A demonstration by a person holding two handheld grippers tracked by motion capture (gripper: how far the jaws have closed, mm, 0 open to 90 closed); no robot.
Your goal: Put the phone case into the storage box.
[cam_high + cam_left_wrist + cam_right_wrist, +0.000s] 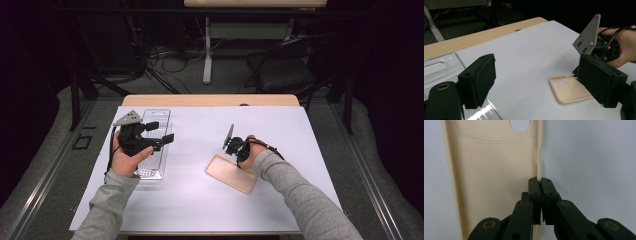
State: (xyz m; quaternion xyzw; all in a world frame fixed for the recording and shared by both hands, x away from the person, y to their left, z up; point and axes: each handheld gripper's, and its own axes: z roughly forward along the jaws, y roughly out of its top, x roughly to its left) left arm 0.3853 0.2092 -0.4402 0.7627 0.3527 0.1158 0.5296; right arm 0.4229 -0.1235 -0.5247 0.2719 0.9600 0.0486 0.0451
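Between my right claw's [539,185] two jaws sits the side wall of the beige phone case [491,177], pinched tight. My left claw [536,82] hangs wide open, holding nothing, above the clear plastic tray [159,116].

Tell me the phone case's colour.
The phone case is pale beige, clearest in the right gripper view.

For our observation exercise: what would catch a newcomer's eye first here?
Probably the right gripper, jaws shut on the side wall of a beige soft phone case lying open side up on the white table sheet. Next, the left gripper, jaws apart, above a clear plastic tray at the left.
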